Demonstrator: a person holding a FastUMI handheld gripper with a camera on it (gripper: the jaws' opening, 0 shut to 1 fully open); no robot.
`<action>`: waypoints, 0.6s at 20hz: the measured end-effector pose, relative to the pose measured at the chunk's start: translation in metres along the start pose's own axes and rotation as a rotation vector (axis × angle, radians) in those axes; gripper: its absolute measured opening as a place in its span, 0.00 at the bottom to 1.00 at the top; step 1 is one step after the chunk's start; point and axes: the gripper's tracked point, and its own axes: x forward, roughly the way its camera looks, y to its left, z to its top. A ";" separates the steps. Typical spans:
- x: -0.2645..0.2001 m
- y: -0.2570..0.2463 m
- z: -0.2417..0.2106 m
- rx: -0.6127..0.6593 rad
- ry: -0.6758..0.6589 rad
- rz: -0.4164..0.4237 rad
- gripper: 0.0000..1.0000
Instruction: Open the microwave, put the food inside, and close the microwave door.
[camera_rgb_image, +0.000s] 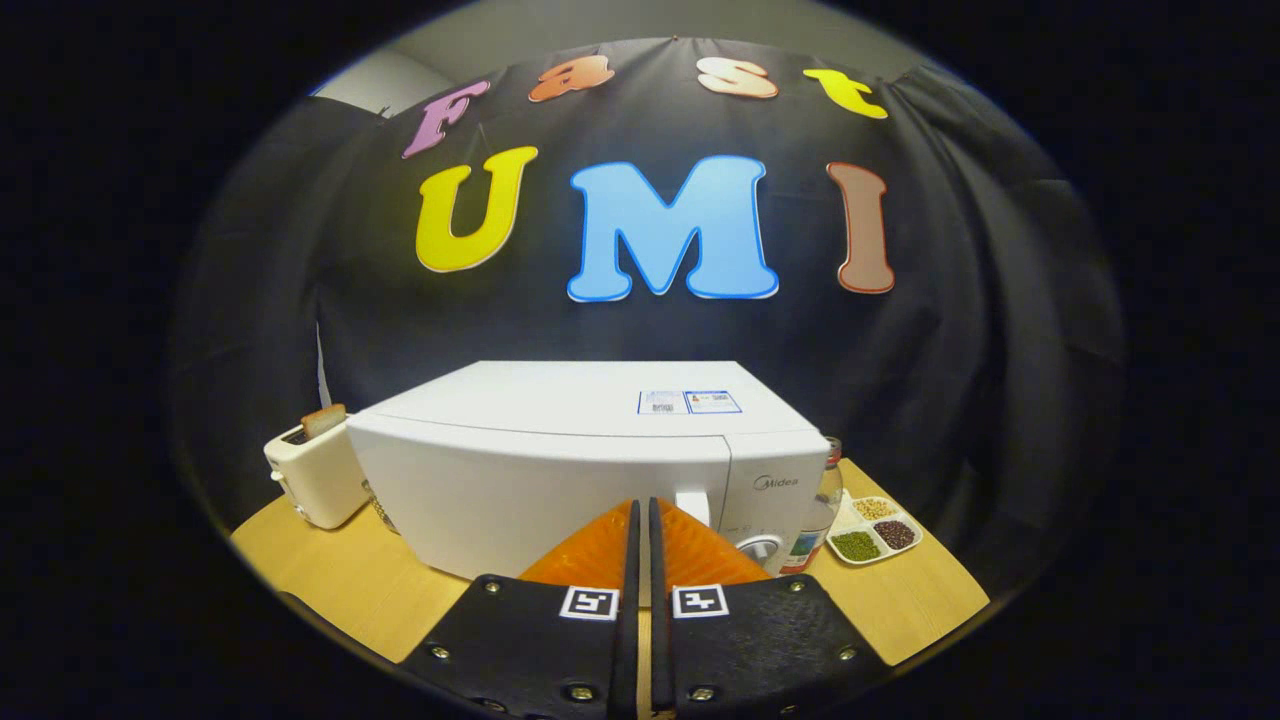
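A white microwave (560, 470) stands on the wooden table (340, 575) with its door closed. Its handle (693, 505) is a short white bar at the door's right edge, beside the control panel with a round knob (760, 549). My gripper (641, 505) sits in front of the door, its two orange fingers (600, 550) pressed together with nothing between them. Their tips point at the door just left of the handle. I cannot make out the food from here.
A white toaster (312, 478) with a slice of bread in it stands left of the microwave. To the right of the microwave are a clear bottle (820, 510) and a white divided dish (875, 530) of beans and grains. Bare table lies on both sides of my fingers.
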 end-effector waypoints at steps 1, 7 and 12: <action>-0.015 0.001 0.009 -0.001 -0.024 -0.003 0.16; -0.108 0.007 0.036 -0.023 -0.114 -0.017 0.69; -0.170 0.015 0.037 -0.014 -0.149 -0.023 0.98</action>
